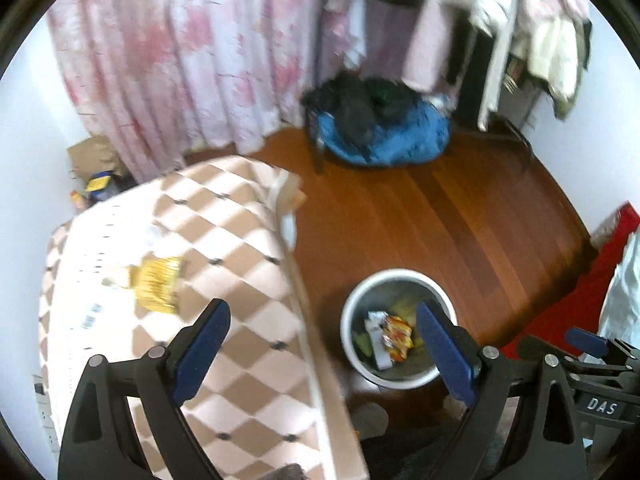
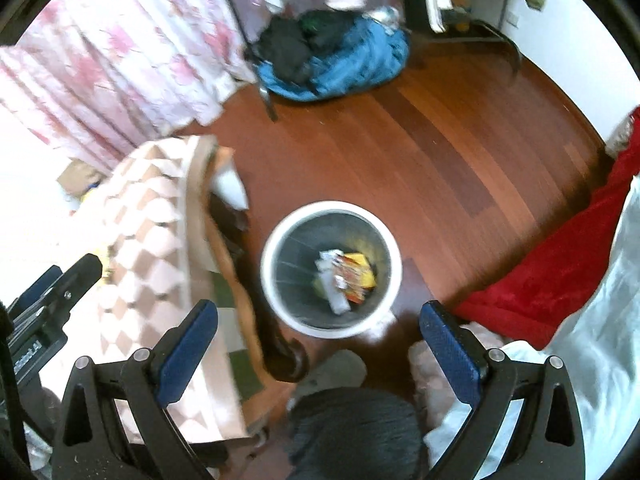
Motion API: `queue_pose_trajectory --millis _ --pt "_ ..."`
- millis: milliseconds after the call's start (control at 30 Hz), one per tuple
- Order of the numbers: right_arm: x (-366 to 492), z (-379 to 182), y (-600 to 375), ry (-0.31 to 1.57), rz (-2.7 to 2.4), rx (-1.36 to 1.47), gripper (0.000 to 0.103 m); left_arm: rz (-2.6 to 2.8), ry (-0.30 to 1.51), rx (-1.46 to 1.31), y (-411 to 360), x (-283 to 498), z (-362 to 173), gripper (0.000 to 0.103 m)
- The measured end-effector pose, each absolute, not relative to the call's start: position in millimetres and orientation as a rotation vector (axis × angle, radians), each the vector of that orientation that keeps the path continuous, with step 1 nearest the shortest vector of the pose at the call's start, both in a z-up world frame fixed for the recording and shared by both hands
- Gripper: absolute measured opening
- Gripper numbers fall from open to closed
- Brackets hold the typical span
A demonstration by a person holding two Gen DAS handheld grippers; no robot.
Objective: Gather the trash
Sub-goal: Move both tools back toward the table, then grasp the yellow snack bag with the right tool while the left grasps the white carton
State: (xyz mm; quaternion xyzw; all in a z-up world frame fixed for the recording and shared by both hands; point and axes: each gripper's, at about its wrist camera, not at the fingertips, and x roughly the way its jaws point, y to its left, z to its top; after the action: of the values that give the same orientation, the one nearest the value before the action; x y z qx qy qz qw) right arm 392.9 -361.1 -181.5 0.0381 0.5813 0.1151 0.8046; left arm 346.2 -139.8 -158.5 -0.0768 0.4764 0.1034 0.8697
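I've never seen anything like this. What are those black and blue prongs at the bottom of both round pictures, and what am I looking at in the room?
There is no robot here: a person carries a two-finger tool in each hand, and each tool has a wide-angle camera looking forward along its fingers. That is why both pictures are round and bent.

One picture comes from the left gripper, the other from the right gripper. The blue strips are the pads of their jaws. Both stand wide open and hold nothing.

Below them, on the wooden floor, stands a white-rimmed trash bin with wrappers already inside. Beside it is a table under a checkered cloth, where a yellow wrapper lies, probably trash waiting to be collected. At the back is a blue bundle beside pink curtains.
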Motion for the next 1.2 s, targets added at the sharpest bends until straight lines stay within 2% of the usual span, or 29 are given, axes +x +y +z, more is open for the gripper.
queue_pose_trajectory --millis 200,533,600,633,767,800,833,900,933,1067,1100,1133,1200 --pt "385 -169 -265 1.254 0.388 0.024 0.102 0.394 0.970 -0.172 -49 309 -154 0.095" --pt "379 -234 -54 1.375 0.573 -0.036 0.101 0.580 1.177 -0.055 123 280 -230 0.094" --pt "383 -249 -20 1.390 0.582 -0.037 0.086 0.546 1.233 -0.020 143 286 -246 0.094" --pt "385 -253 -11 1.399 0.583 -0.038 0.084 0.519 1.253 -0.016 151 288 -253 0.094" --pt "398 -280 31 1.443 0.561 -0.053 0.083 0.392 1.343 -0.075 176 302 -283 0.092" --pt "400 -285 38 1.450 0.554 -0.057 0.083 0.363 1.363 -0.095 178 305 -291 0.089" --pt "404 -291 44 1.462 0.544 -0.068 0.083 0.338 1.378 -0.115 180 307 -298 0.082" --pt "409 -303 54 1.489 0.537 -0.076 0.083 0.308 1.409 -0.145 182 310 -305 0.063" --pt "411 -310 60 1.504 0.534 -0.083 0.083 0.300 1.419 -0.160 183 311 -310 0.051" --pt "416 -325 70 1.522 0.509 -0.122 0.082 0.327 1.395 -0.271 194 306 -309 0.048" --pt "416 -327 72 1.526 0.513 -0.126 0.070 0.345 1.392 -0.305 197 304 -308 0.046" --pt "417 -328 72 1.535 0.526 -0.123 0.062 0.374 1.389 -0.357 202 301 -307 0.045" --pt "416 -327 70 1.534 0.530 -0.141 0.061 0.421 1.371 -0.460 211 291 -305 0.045"
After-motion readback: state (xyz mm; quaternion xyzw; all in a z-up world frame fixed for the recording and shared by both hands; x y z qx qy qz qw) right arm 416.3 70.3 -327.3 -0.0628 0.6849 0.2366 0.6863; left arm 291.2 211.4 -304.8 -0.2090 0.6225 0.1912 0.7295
